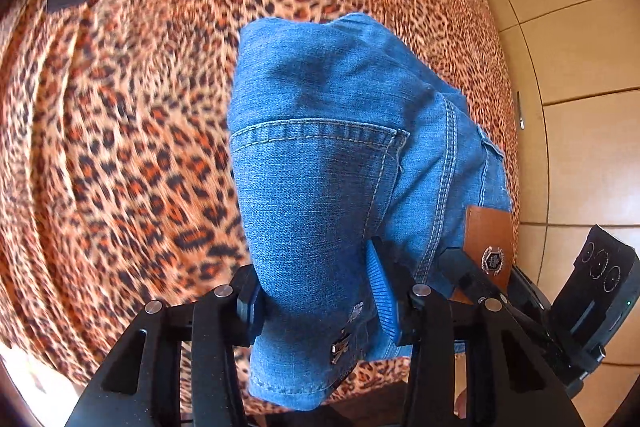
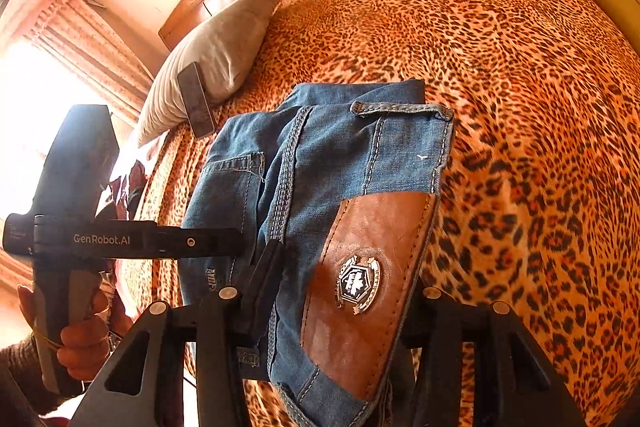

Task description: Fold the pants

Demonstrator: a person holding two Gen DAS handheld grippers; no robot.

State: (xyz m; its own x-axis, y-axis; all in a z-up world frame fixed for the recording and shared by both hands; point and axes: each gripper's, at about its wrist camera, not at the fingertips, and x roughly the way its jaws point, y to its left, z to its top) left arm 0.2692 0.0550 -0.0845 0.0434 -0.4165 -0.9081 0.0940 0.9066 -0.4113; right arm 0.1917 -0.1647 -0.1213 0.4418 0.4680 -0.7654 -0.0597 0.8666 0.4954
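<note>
While both claws grip, jeans [image 1: 320, 155] hang above leopard bedspread [image 1: 120, 147].

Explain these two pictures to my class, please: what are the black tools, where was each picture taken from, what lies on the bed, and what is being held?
No robot here: a person holds a black two-finger gripper in each hand, with a wide-angle camera on each gripper that looks along its fingers. So one picture comes from the left gripper, the other from the right gripper. In the right one you see the left tool from the side, with the hand that holds it.

The bed carries a leopard-print cover, two pillows and a dark flat object leaning on one.

Both grippers are clamped on the waist end of the jeans; the right one grips at the brown leather patch. The rest of the jeans trails onto the cover.
</note>
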